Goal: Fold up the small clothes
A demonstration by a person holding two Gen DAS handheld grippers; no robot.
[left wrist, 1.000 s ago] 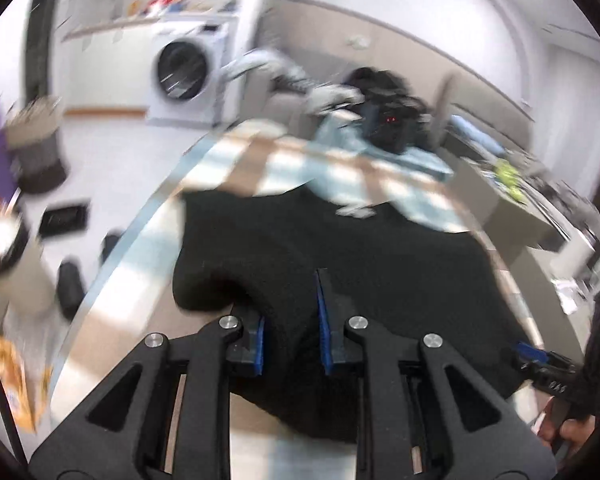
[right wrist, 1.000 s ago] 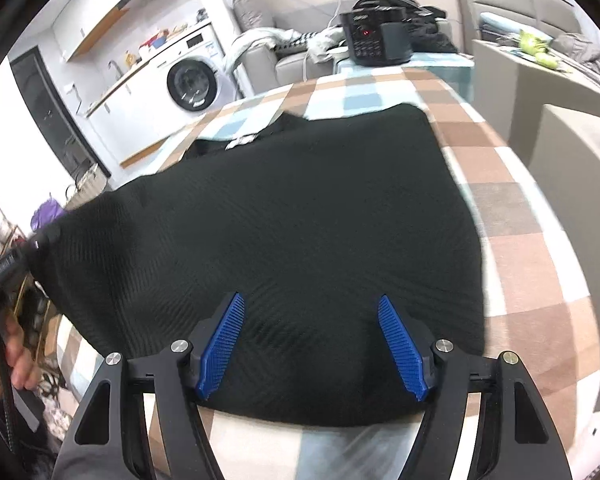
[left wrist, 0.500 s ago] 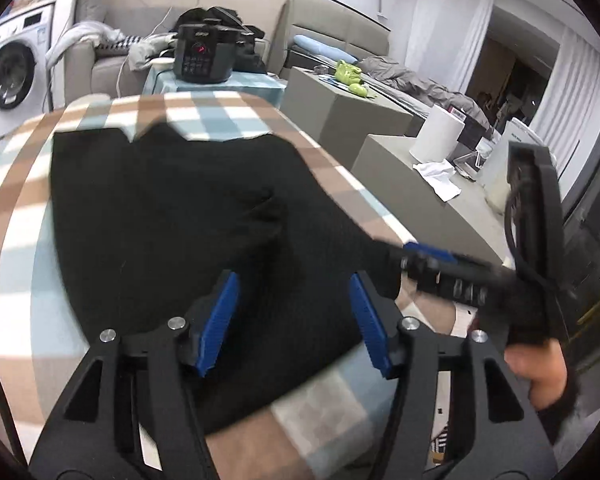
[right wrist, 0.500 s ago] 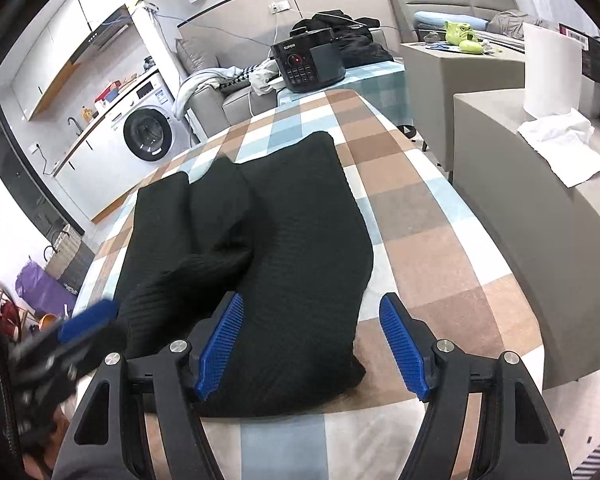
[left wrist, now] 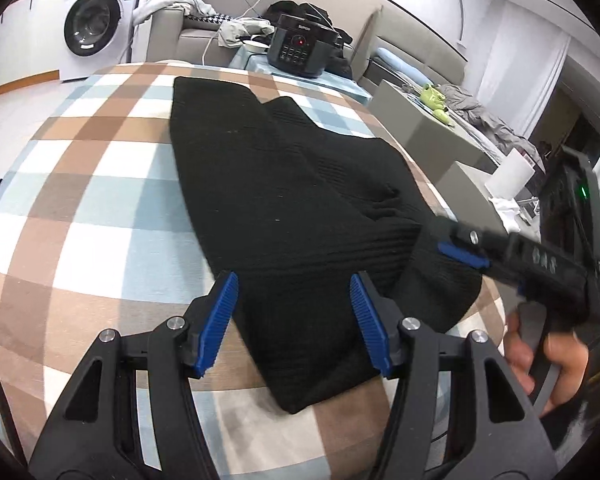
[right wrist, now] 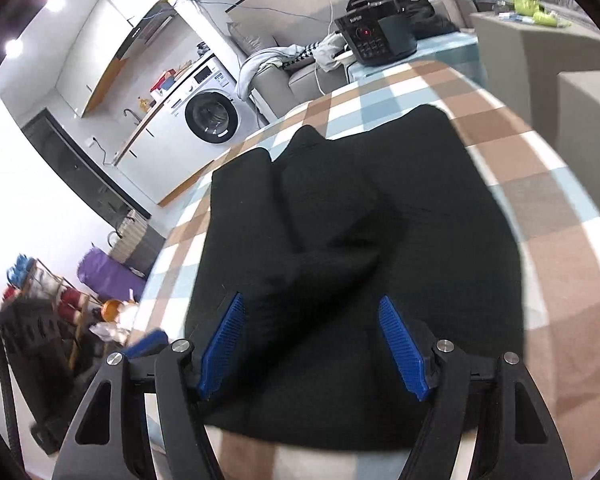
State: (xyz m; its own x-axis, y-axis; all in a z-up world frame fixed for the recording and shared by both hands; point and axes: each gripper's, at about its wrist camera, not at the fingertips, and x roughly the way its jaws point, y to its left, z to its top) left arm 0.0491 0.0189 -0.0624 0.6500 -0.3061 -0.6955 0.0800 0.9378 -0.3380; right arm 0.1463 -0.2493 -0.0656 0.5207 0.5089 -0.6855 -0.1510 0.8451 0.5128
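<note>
So the black knit sweater [left wrist: 296,200] is lying flat on the checked tabletop [left wrist: 80,208], running lengthwise away from the near edge toward the black cooker [left wrist: 302,46] that sits beyond the far end. It looks like it's already been narrowed: the sides are brought in over the body, and from the right wrist view you can see a sleeve [right wrist: 332,264] lying slanted across the middle of the sweater, a bit bunched rather than flat.

Both claws are at the sweater's near end and neither one has hold of anything. The left claw [left wrist: 294,320] has its blue pads apart, with the hem below and between them but no pinch on it. The right claw [right wrist: 316,348] is spread wide too, just above the near end of the sweater, nothing clamped.

My read: the side folds are pretty much done, and what's left is tidying that lumpy sleeve and then folding the long strip end to end, near hem up toward the collar end by the cooker. So maybe halfway or a little past, not finished yet.
</note>
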